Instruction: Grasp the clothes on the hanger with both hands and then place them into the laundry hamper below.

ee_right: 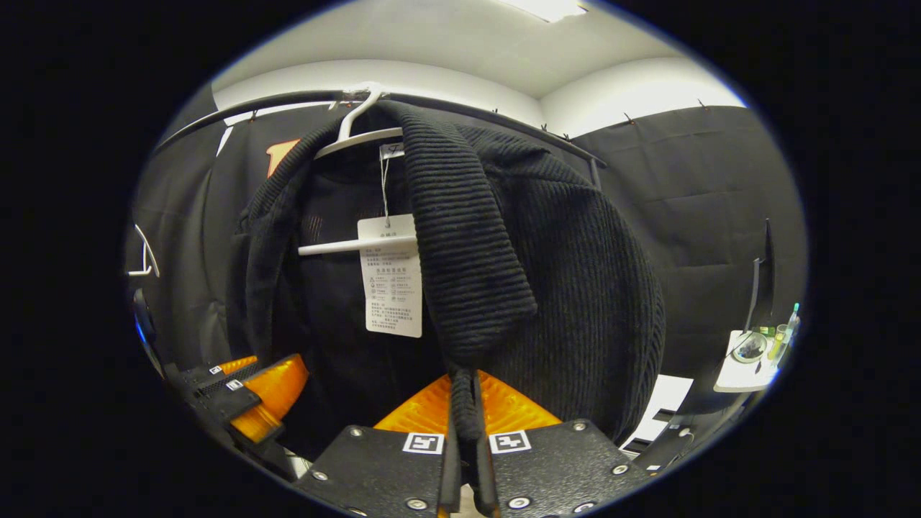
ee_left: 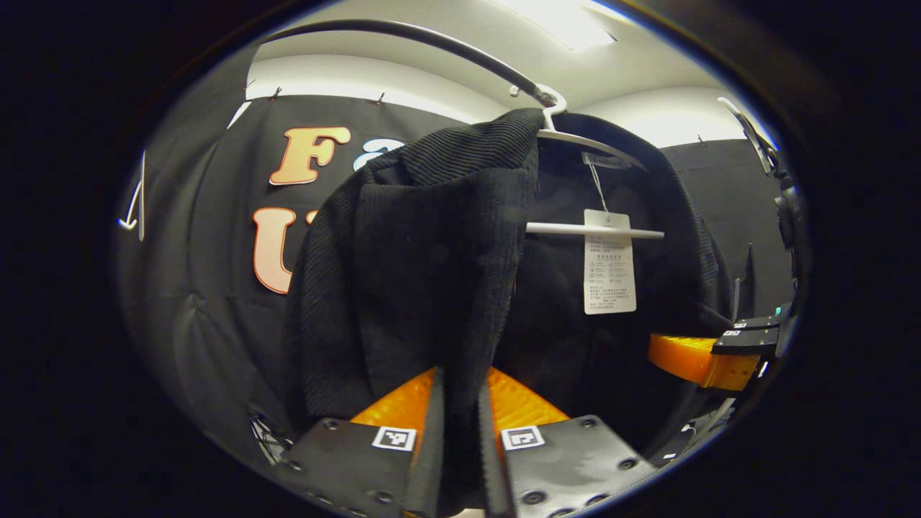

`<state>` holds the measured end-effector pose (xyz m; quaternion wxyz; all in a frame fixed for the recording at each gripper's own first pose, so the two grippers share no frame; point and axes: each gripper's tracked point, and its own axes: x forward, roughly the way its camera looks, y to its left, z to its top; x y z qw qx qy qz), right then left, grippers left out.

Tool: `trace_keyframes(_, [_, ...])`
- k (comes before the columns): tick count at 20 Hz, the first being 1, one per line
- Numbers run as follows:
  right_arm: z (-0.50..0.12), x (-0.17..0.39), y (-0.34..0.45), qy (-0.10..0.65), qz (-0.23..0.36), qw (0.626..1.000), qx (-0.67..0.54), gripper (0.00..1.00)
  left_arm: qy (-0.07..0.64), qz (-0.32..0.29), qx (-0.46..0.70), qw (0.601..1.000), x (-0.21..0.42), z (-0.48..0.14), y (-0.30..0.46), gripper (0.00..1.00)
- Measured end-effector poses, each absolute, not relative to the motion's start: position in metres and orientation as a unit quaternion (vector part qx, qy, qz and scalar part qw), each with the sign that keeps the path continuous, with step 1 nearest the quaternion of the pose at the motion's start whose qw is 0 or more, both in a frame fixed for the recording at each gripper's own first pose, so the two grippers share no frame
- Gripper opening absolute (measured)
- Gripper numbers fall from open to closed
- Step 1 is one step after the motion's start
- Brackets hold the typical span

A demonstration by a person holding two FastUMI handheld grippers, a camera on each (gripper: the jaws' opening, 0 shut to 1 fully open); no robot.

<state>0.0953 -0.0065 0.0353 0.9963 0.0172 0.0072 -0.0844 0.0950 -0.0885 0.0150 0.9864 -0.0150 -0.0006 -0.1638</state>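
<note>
Both grips made: left gripper (ee_left: 460,410) clamped on near front edge of black garment (ee_left: 424,266); right gripper (ee_right: 463,410) clamped on its other edge. Garment not yet off white hanger (ee_left: 593,230), hooked on rail (ee_left: 432,43). Hamper placement outstanding. Counted: one garment, one hanger, one tag (ee_left: 609,262), two grippers.

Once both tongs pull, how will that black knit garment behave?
Probably floppy: the black knit garment droops in soft folds off the white hanger. Its ribbed weave looks grippy between the right tongs and left tongs. It may snag on the hanger.
</note>
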Motion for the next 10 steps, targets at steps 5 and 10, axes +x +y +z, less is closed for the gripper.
trace_keyframes(5, [0.039, 0.086, -0.021, 0.001, -0.099, 0.995, -0.010, 0.02, -0.001, -0.166, -0.025, 0.986, 0.091, 0.018, -0.082, 0.05])
trace_keyframes(10, [0.050, 0.067, -0.031, -0.010, -0.111, 0.993, -0.028, 0.00, -0.003, -0.168, -0.010, 0.986, 0.080, 0.027, -0.078, 0.08])
